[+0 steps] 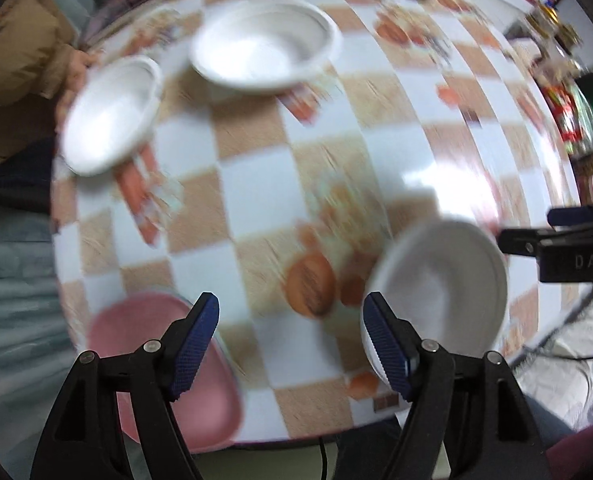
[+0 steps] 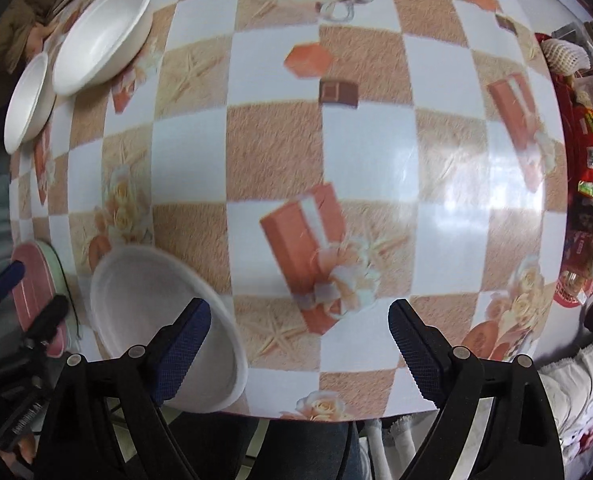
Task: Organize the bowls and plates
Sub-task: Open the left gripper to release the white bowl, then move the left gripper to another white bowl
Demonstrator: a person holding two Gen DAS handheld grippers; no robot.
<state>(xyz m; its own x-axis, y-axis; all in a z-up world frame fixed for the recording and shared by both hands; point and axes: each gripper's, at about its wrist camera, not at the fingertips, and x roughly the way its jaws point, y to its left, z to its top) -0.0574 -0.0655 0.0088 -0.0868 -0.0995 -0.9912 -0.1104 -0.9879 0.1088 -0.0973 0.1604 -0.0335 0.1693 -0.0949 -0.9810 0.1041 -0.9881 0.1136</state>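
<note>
**Both grippers spread wide and empty over checked worktop**

Seen from above: a worktop (image 2: 360, 152) under a glossy cloth of white and tan squares printed with gift boxes and flowers. Left gripper (image 1: 292, 344) pointing down, blue-padded fingers (image 1: 194, 344) well apart, nothing between them. Right gripper (image 2: 300, 356) likewise splayed, fingers (image 2: 414, 354) gripping nothing, only cloth in the gap.

Near the front edge, a white bowl (image 2: 156, 320), lying just left of the right gripper and just right of the left one. Beside it at the left front corner, a pink plate (image 1: 168, 364) resting on a pale green one (image 2: 58, 276), partly behind the left gripper's left finger. At the far left, two more white bowls, a larger bowl (image 2: 100, 36) and a smaller bowl (image 2: 28, 100), set close together with rims nearly touching. Behind those two, a person's hand (image 1: 78, 66) in a tan sleeve. Along the right edge, red snack packets (image 2: 592, 152) and a foam-netted fruit (image 2: 564, 56). Left view heavily blurred.
</note>
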